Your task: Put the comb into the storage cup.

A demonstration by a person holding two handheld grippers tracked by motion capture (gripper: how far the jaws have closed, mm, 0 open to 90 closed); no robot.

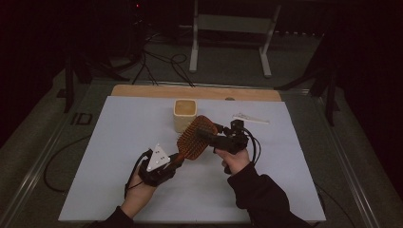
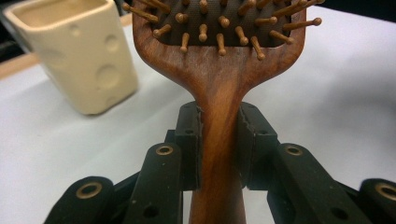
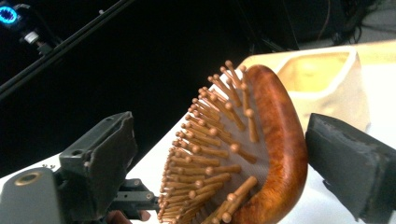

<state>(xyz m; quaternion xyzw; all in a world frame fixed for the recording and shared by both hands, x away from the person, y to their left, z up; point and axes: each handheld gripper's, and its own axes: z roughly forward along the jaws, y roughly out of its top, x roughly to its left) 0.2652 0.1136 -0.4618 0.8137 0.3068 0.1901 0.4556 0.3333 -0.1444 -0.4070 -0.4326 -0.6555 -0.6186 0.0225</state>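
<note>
A wooden paddle hairbrush (image 1: 194, 138) with wooden pins is held up over the white mat, its head pointing away toward the right. My left gripper (image 1: 174, 159) is shut on the handle; in the left gripper view both pads press the handle (image 2: 219, 135) just below the head. My right gripper (image 1: 208, 132) stands open around the brush head (image 3: 275, 140). One jaw stands clear of the pin tips. The other sits close beside the rounded wooden back, and I cannot tell if it touches.
A cream square cup (image 1: 184, 114) with round dimples stands just behind the brush, also seen as the cup (image 2: 79, 56) in the left gripper view. A small white object (image 1: 250, 118) lies at the back right of the white mat (image 1: 109, 142). Cables and a metal stand (image 1: 233, 28) lie beyond the table.
</note>
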